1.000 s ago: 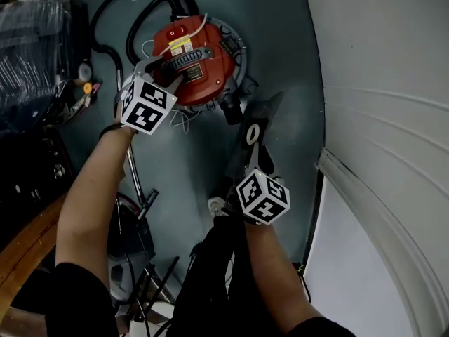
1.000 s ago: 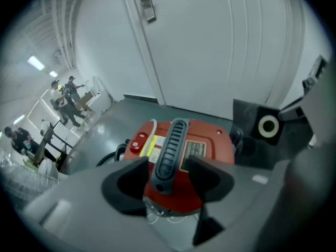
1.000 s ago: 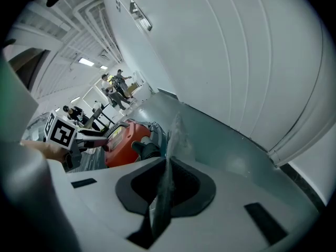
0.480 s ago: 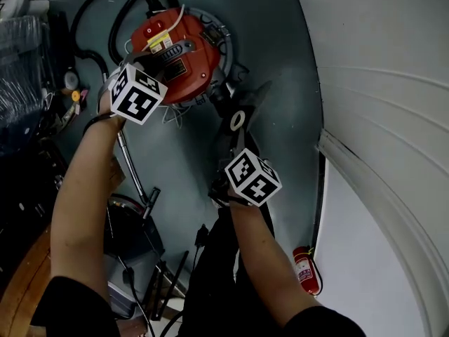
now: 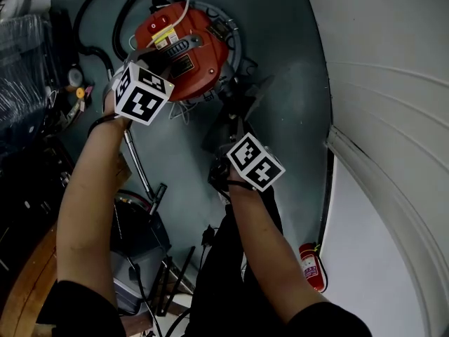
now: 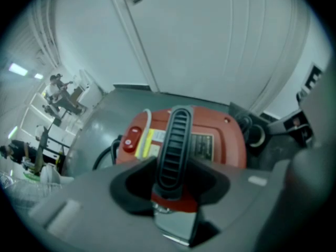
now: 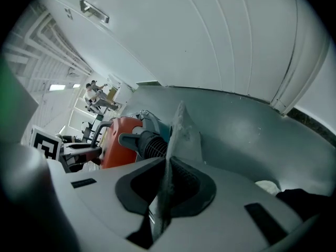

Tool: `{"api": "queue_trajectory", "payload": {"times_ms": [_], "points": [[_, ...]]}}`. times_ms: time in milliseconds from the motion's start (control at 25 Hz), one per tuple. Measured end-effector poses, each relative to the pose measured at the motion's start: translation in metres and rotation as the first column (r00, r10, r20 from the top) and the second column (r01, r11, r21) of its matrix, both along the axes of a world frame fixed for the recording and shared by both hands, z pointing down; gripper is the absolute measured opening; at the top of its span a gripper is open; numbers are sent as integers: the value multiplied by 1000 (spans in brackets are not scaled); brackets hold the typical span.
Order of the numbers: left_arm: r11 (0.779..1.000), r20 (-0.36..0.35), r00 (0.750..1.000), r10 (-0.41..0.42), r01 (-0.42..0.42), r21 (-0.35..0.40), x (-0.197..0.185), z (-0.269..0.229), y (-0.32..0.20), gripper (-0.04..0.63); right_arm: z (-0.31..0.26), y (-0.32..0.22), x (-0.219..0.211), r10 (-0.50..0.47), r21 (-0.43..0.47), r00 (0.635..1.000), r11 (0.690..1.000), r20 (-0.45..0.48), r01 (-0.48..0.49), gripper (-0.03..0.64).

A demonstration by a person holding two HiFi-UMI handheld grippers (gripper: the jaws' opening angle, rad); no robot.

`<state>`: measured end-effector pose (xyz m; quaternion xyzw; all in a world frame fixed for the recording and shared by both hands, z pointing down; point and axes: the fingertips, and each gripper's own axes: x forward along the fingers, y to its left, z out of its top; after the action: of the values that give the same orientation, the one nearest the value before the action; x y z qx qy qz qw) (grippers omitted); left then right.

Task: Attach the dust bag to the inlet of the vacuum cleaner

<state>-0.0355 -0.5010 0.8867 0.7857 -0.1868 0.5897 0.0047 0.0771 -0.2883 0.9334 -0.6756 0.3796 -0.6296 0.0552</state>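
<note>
The red vacuum cleaner [image 5: 184, 51] stands on the grey floor at the top of the head view. My left gripper [image 5: 160, 60] hangs over it, and in the left gripper view the left gripper [image 6: 170, 178] is shut on the black ribbed handle [image 6: 173, 140] across the red top [image 6: 220, 140]. The dark grey dust bag [image 5: 238, 102] hangs just right of the cleaner, pinched in my right gripper [image 5: 235, 137]. In the right gripper view the bag [image 7: 184, 133] stands edge-on between the pads of the right gripper [image 7: 165, 189], close to the black ribbed inlet [image 7: 149, 143].
A black hose [image 5: 98, 12] loops at the cleaner's far left. Dark clutter [image 5: 28, 69] fills the left edge. A metal tube [image 5: 140, 174] lies below the cleaner. A curved white wall [image 5: 393, 83] closes the right side, with a red fire extinguisher [image 5: 312, 267] at its foot.
My right gripper has sunk and rolled with the bag, so the bag's white ring no longer shows. The left gripper has stayed at the cleaner's handle.
</note>
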Motion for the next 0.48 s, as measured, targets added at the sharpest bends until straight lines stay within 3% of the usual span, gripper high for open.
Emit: {"api": "queue_trajectory", "payload": {"times_ms": [320, 480], "points": [[1000, 16, 1000, 24, -24, 1, 0, 3, 0, 150, 8, -8, -10, 104, 1, 983, 994, 154, -105, 21], [1000, 8, 1000, 24, -24, 7, 1, 3, 1, 147, 7, -9, -9, 85, -35, 989, 996, 121, -81, 21]]}}
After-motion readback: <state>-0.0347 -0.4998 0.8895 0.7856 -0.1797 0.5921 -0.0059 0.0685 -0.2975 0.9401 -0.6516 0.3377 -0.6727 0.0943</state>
